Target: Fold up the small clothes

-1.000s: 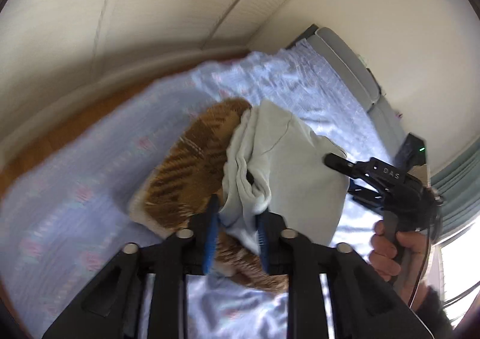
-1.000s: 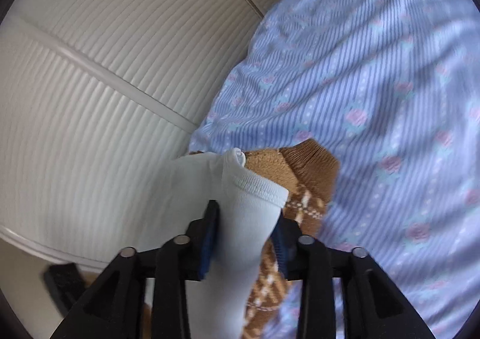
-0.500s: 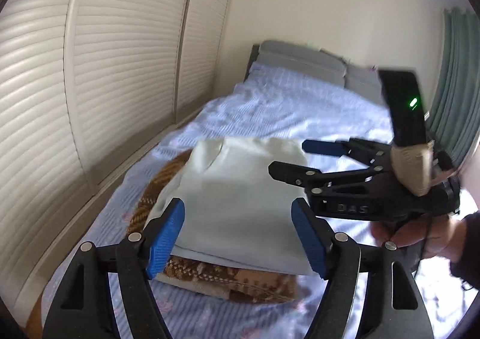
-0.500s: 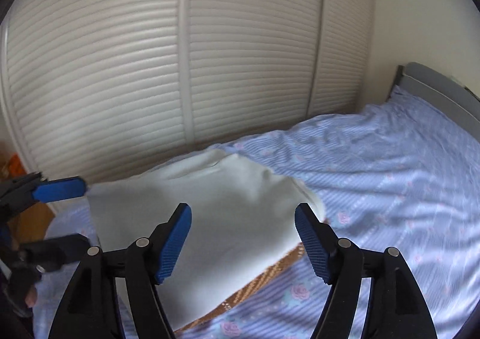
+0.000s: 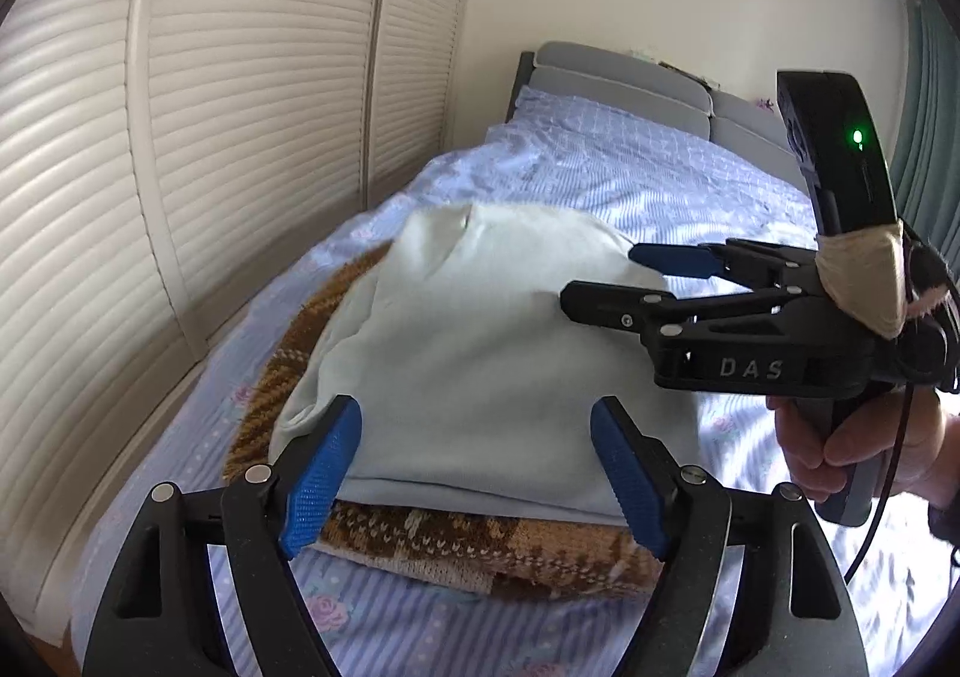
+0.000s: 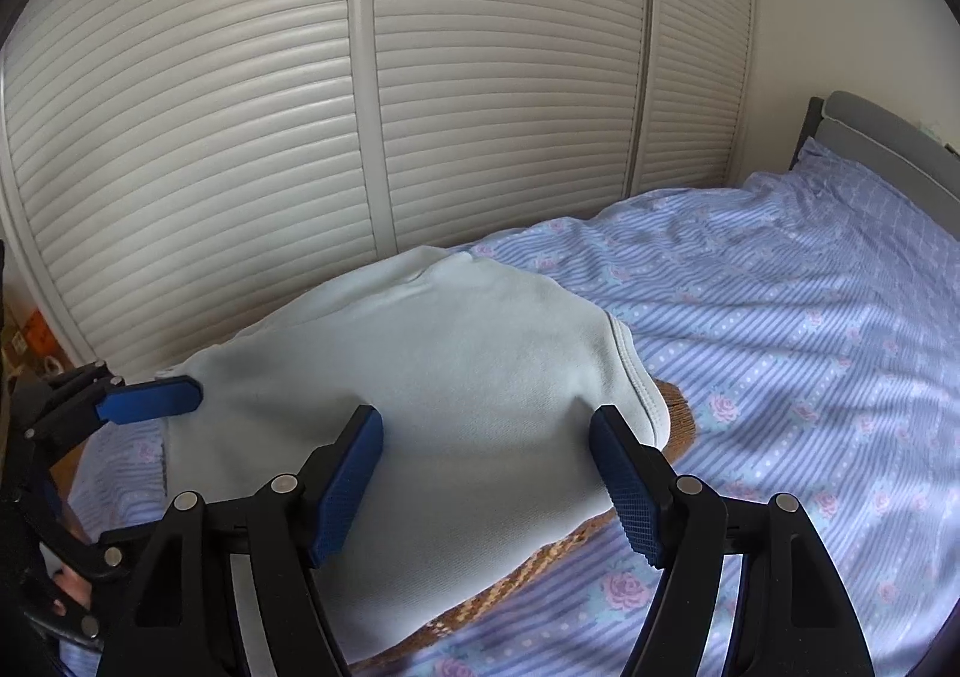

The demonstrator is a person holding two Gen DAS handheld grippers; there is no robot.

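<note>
Left wrist view: the left gripper (image 5: 477, 473) is spreading its blue pads (image 5: 321, 476) wide at the bottom of the frame, holding nothing. The pale garment (image 5: 480, 353) is lying folded in the centre, just ahead of the pads, on top of a brown knit (image 5: 480, 545) whose edge is showing below and at the left. Both are resting on the bed (image 5: 630, 167), which is running toward the grey headboard (image 5: 612, 71) at upper centre. The right gripper (image 5: 606, 281) is coming in from the right edge with a hand (image 5: 864, 449) on its grip, its fingers parted and empty, hovering over the garment's right side. A second ago the left pads were pinching bunched pale cloth; now they are standing free and the cloth is lying flat.

Right wrist view: the right gripper (image 6: 486, 467) is also gaping at the bottom, empty. The garment (image 6: 420, 377) is filling the centre, its long axis running from lower left to upper right, with the knit (image 6: 675, 419) peeking out at its right edge. The left gripper (image 6: 150, 401) is showing at the left edge beside the garment's lower-left corner. The closet doors (image 6: 420, 77) are filling the top. A second ago this gripper too was clamping the cloth.

Both grippers seem about equally near; the fold appears laid, so any smoothing would mean reaching straight ahead and down.
</note>
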